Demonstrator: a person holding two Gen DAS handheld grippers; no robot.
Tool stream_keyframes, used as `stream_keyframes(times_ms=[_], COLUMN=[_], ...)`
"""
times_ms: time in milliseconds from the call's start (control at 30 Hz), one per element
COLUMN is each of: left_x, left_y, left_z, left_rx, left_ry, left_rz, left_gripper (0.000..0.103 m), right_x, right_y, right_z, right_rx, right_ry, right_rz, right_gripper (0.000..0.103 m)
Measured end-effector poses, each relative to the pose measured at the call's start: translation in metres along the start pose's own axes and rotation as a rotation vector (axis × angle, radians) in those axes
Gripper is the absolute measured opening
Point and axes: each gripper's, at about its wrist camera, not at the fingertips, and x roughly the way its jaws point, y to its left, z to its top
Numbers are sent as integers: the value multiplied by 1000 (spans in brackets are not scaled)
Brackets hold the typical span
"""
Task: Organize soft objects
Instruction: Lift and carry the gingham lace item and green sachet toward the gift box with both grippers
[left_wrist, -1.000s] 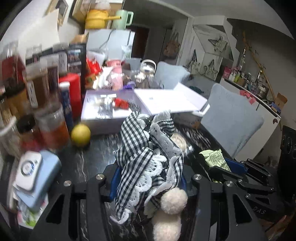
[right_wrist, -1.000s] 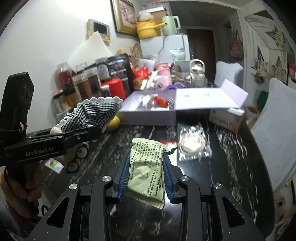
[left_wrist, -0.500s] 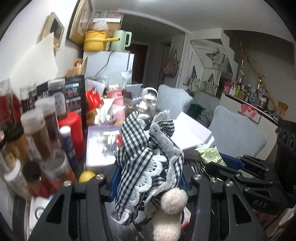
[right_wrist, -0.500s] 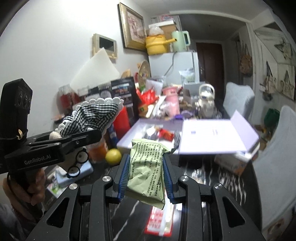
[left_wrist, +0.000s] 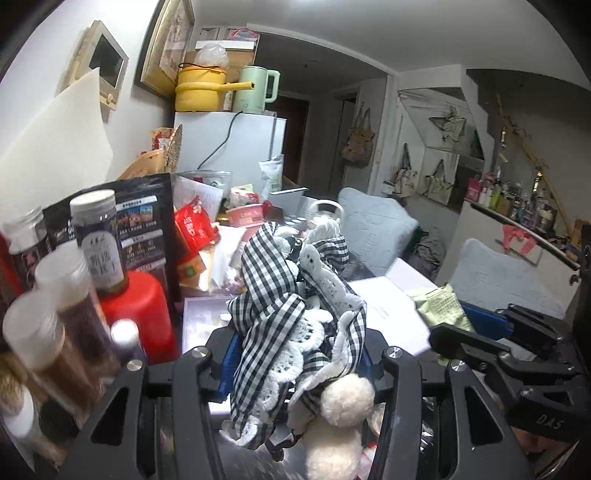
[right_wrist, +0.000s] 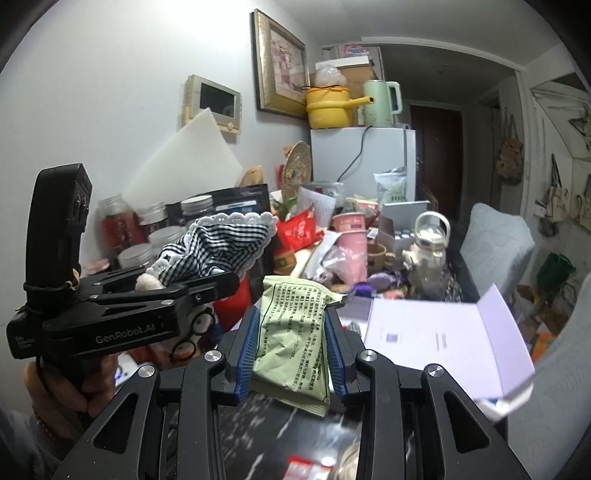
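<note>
My left gripper is shut on a black-and-white checked cloth toy with lace trim and cream pompoms hanging below the fingers. In the right wrist view the same gripper, held by a hand, carries the checked toy at the left, above the table. My right gripper is shut on a pale green printed packet between its blue pads. It also shows at the right of the left wrist view, as the right gripper with the green packet. Both are held up in the air.
An open purple-white box with its lid folded out lies ahead on the dark marbled table. Jars and bottles and a red canister crowd the left. Behind stand a white fridge, a white teapot and pale blue chairs.
Both grippers have risen and moved forward toward the box and the clutter behind it. The yellow lemon and the table front have dropped out of view. Both grips are unchanged.
</note>
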Motion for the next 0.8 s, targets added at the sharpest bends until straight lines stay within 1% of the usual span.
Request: stream_keyframes(times_ms=[200,400,633,800], left_x=[44,82,121,143], left_y=[14,26,38,42], left_z=[17,24,23,16], left_rx=[9,-3,-4,19], left_ry=[29,58,95,144], left_rz=[43,51,101,139], left_gripper=[50,50,50,50], right_x=[39,80,117,141], right_y=[-18,-35,-57,-68], right_z=[17,31,36,35], right_rx=[1,17,45,78], right_ry=[5,27,52,76], right_rz=[-2,-5,-37,-40], right_gripper=[34,34,34,34])
